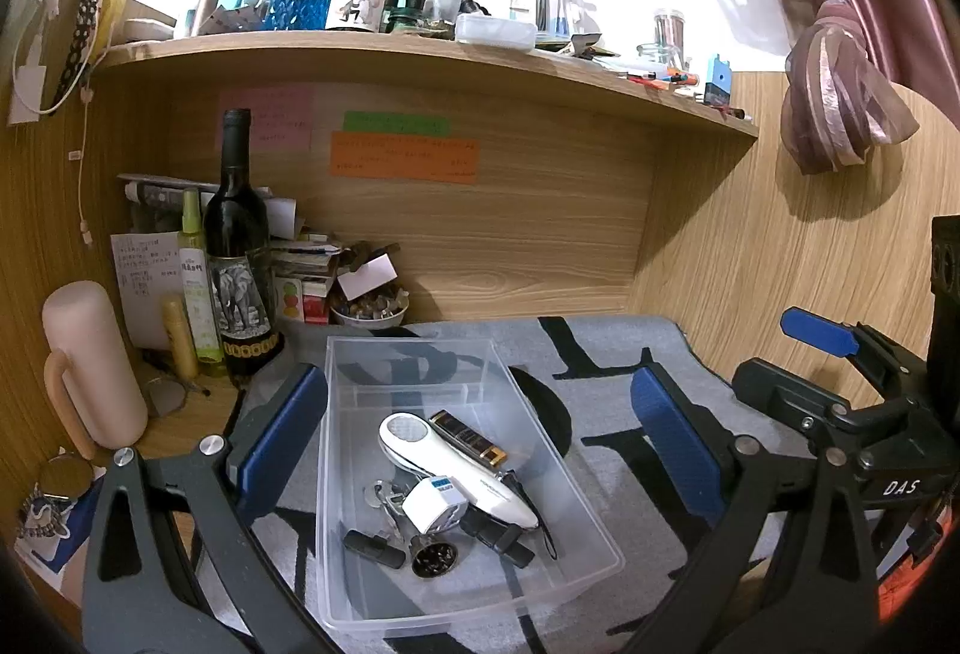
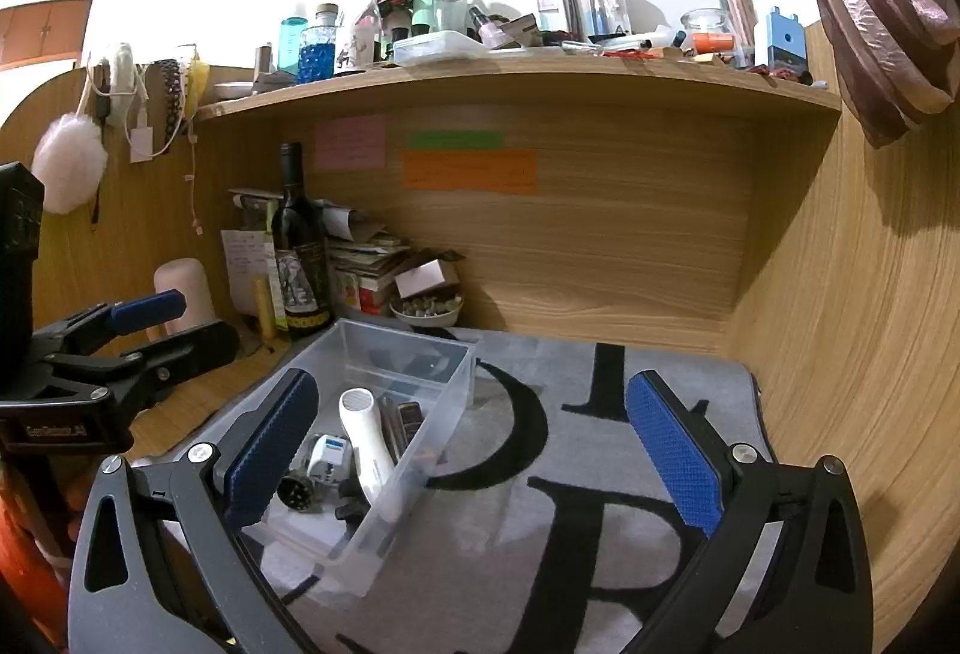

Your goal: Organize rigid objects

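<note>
Bin (image 1: 420,372) on mat (image 1: 606,354), wine bottle (image 1: 237,234) behind-left.

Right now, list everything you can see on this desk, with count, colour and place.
bin: one, clear, on the mat
white device: one, in the bin
plug: one, white, in the bin
harmonica: one, dark and gold, in the bin
mat: one, grey with black letters
wine bottle: one, dark, back left
mug: one, pink, far left
bowl: one, white, behind the bin
notes: three; pink, green, orange; back panel
left claw: open, empty
right claw: open, empty
</note>
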### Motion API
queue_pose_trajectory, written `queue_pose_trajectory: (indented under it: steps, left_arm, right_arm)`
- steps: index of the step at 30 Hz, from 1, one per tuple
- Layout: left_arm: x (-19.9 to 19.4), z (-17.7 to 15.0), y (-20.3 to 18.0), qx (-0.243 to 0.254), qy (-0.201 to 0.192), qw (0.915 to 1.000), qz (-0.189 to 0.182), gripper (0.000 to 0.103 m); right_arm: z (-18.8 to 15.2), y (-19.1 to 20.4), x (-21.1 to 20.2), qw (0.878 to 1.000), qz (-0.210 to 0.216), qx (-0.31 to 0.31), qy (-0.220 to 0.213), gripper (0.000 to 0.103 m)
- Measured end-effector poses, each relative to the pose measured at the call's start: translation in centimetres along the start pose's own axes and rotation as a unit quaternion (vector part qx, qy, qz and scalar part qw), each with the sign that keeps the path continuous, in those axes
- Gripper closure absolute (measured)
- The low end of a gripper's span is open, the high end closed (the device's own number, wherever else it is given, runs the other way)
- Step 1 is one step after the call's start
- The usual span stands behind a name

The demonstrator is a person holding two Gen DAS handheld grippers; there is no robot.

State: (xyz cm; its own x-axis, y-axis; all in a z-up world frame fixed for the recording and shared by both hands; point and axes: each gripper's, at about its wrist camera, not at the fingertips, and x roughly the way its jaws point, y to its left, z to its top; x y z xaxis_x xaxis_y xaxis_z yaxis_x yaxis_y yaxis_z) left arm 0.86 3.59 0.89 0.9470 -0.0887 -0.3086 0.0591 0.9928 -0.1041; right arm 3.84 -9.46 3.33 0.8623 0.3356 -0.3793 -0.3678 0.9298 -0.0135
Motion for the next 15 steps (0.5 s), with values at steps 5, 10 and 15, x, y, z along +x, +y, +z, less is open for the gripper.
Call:
queue_pose_trajectory:
  steps: [5, 10, 15]
  left_arm:
    - [0.01, 0.07, -0.03, 0.002, 0.000, 1.0000, 0.000, 0.000]
    - [-0.04, 0.01, -0.05, 0.003, 0.001, 1.0000, -0.001, 0.000]
    - [-0.23, -0.04, -0.36, 0.007, 0.000, 1.0000, -0.004, 0.000]
  right_arm:
    - [0.02, 0.17, -0.10, 1.000, 0.000, -0.002, 0.000, 0.000]
    - [0.00, 0.06, -0.17, 1.000, 0.001, 0.001, 0.000, 0.000]
    - [0.03, 0.00, -0.14, 1.000, 0.002, 0.000, 0.000, 0.000]
